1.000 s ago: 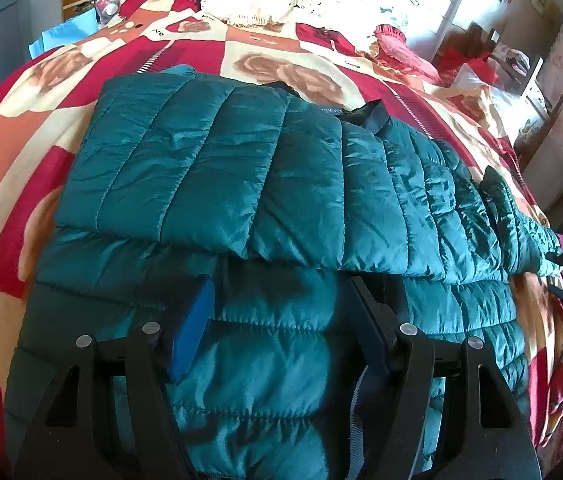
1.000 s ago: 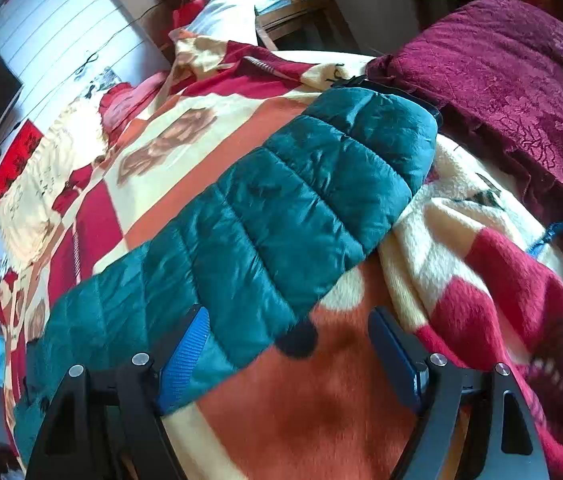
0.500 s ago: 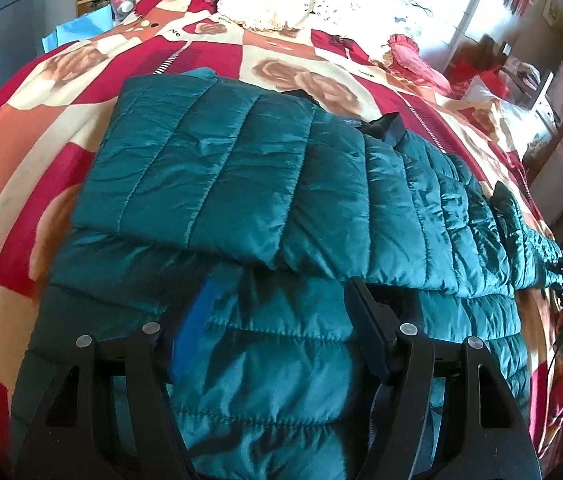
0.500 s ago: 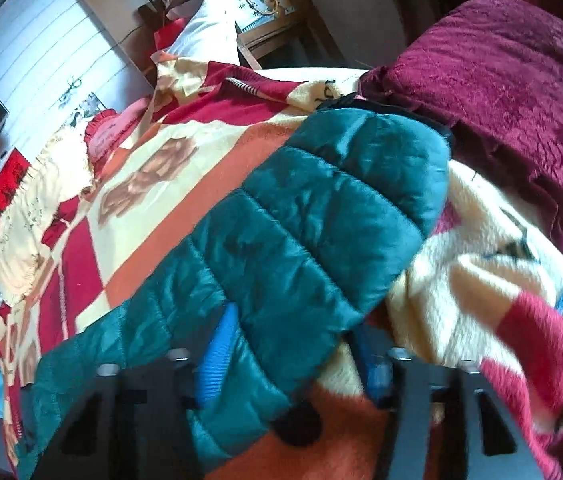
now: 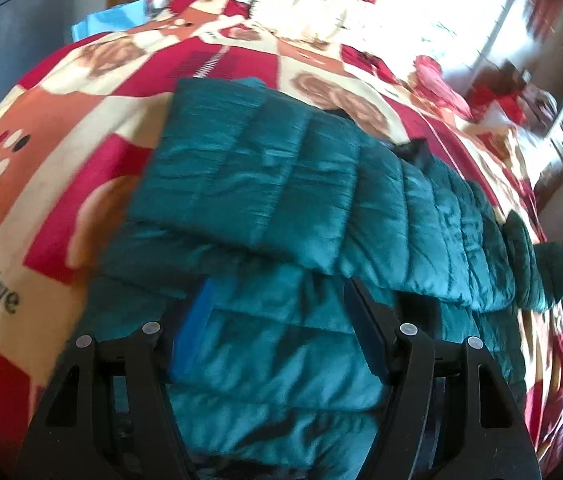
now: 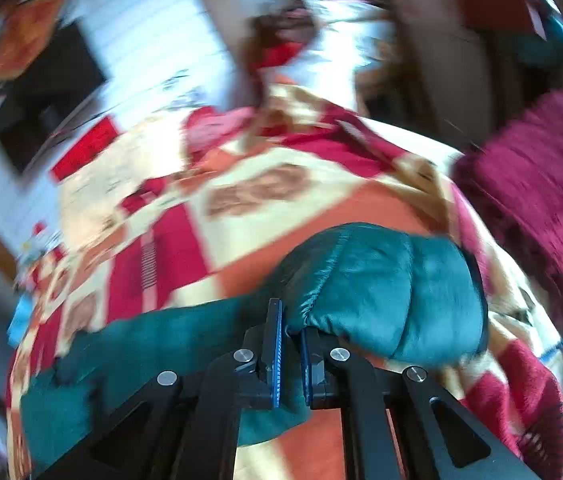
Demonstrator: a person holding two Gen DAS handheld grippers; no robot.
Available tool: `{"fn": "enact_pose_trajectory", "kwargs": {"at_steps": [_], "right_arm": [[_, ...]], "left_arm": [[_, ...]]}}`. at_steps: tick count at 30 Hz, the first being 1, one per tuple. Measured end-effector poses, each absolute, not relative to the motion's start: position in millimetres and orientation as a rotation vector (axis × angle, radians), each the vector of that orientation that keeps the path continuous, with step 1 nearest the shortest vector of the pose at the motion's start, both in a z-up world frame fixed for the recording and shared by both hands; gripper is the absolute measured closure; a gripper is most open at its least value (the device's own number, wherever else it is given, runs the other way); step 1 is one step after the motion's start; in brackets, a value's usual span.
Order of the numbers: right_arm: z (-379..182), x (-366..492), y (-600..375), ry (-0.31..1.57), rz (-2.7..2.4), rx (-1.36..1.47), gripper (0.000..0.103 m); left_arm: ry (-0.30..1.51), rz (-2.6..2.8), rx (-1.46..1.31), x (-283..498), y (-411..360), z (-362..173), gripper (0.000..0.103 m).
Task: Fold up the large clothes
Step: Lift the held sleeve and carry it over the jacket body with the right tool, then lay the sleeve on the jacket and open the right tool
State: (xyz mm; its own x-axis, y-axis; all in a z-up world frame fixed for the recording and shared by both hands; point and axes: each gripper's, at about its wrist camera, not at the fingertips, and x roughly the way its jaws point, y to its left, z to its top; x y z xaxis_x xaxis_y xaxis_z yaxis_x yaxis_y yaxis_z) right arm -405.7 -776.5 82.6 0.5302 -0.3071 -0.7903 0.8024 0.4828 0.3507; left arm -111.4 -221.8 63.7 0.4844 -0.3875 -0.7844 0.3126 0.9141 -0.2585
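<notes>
Teal puffer jacket [image 5: 281,184] lies on the patterned bed blanket [image 5: 41,152], one sleeve folded across its body. Left gripper [image 5: 277,336] rests on the jacket's lower panel, jaws spread wide. Right gripper [image 6: 291,344] has jaws clamped on the other sleeve [image 6: 381,296].

My right gripper [image 6: 290,330] pinches the teal quilted sleeve [image 6: 381,296], jaws nearly closed on it, above the patterned blanket [image 6: 241,200]; motion blur obscures the maroon throw [image 6: 541,184], apparently beside it.
</notes>
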Motion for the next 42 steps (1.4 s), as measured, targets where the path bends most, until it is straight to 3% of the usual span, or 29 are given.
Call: {"fn": "enact_pose_trajectory", "kwargs": {"at_steps": [6,13,24,26,27,28,30,42], "right_arm": [[124.0,-351.7,-709.2,0.716,-0.511,0.698,0.096],[133.7,-287.4,-620.0,0.766,-0.271,0.620,0.096],[60.7,-189.9,-493.9,1.016,0.016,0.566,0.096],[48.4,-185.2,-483.3,1.047,0.030,0.541,0.093],[47.2,-186.0,-481.2,1.042,0.028,0.536,0.087],[47.5,-187.9,-481.2,1.032,0.039,0.554,0.070],[50.1,-191.5,-483.7,1.022,0.067,0.596,0.054],[78.0,-211.5,-497.1,0.979,0.050,0.626,0.054]], "left_arm": [[0.962,-0.392,-0.110,-110.3,-196.7,71.9,0.035],[0.967,-0.399,-0.120,-110.2,-190.6,71.3,0.035],[0.987,-0.450,-0.154,-98.4,-204.9,72.0,0.035],[0.982,-0.465,-0.158,-98.3,-205.0,73.3,0.035],[0.978,-0.473,-0.159,-98.7,-205.7,74.1,0.035],[0.974,-0.481,-0.159,-98.5,-206.7,75.0,0.035],[0.969,-0.497,-0.156,-98.4,-210.5,76.9,0.035],[0.975,-0.592,-0.250,-89.1,-227.8,84.4,0.035]]}}
